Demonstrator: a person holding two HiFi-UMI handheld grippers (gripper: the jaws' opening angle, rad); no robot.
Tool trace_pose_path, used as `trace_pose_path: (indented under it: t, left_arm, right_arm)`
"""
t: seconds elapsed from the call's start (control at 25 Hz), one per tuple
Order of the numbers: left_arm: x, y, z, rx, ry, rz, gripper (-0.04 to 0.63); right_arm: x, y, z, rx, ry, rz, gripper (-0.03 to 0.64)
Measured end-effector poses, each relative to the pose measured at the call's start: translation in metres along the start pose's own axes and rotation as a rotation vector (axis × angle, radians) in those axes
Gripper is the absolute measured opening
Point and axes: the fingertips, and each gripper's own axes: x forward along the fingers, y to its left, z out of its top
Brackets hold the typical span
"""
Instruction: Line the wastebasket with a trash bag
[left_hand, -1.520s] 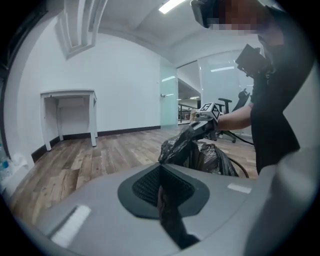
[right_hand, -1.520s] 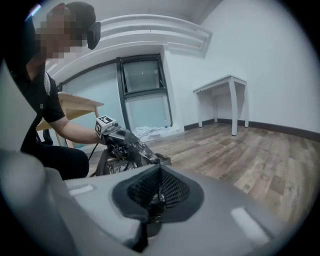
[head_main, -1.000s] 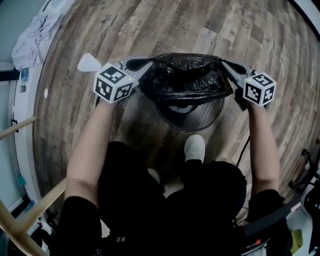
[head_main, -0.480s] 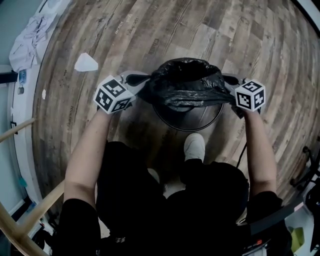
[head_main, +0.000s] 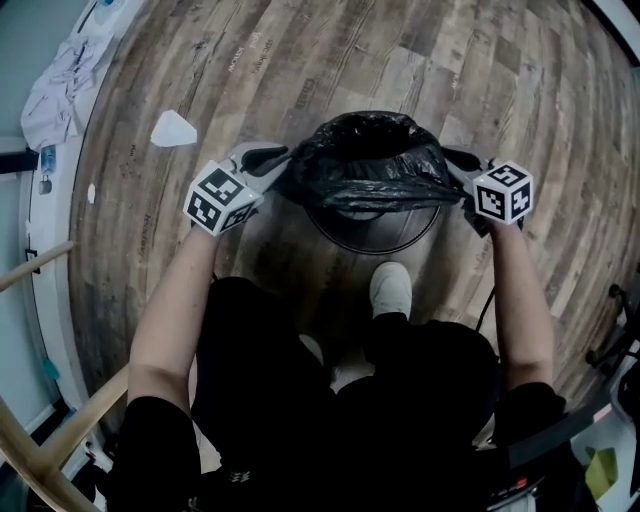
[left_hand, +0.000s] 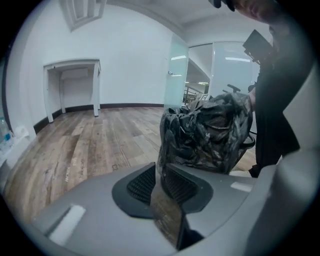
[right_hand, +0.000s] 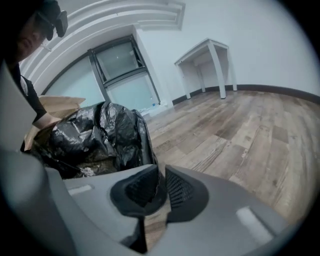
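Trash bag (head_main: 370, 165) draped over far rim of wastebasket (head_main: 378, 243), near rim bare, left gripper (head_main: 287, 163) and right gripper (head_main: 452, 162) just opening to narrow slits, bag edge between, open floor (head_main: 400, 60) around.

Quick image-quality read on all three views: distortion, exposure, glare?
Head view: heavy fisheye, floor planks bow, lower half dark, trash bag shows glossy highlights. Left gripper view: black circular vignette, bright white wall. Right gripper view: same vignette, bag fairly sharp.
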Motion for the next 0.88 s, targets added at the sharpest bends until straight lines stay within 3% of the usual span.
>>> trace_pose_path:
  t: [0.16, 0.36, 0.52, 0.68, 0.76, 0.88]
  left_arm:
    - [-0.025, 0.02, 0.004, -0.017, -0.035, 0.068, 0.14]
    - [-0.061, 0.024, 0.028, 0.0, -0.129, 0.075, 0.153]
    - [-0.082, -0.02, 0.07, 0.152, -0.199, -0.061, 0.172]
    - [-0.08, -0.072, 0.085, 0.296, -0.161, -0.242, 0.215]
    - [-0.073, -0.088, 0.081, 0.344, -0.113, -0.288, 0.23]
    - [-0.063, -0.101, 0.07, 0.373, -0.071, -0.319, 0.229]
  right_arm:
    - [-0.035, -0.015, 0.009, 0.015, -0.07, -0.054, 0.13]
    - [-0.086, -0.01, 0.033, -0.012, -0.175, -0.088, 0.143]
    - [-0.116, 0.037, 0.06, -0.103, -0.256, 0.039, 0.143]
    - [-0.122, 0.106, 0.064, -0.261, -0.234, 0.231, 0.143]
    - [-0.119, 0.126, 0.059, -0.327, -0.193, 0.261, 0.143]
    - [-0.106, 0.135, 0.045, -0.408, -0.106, 0.229, 0.143]
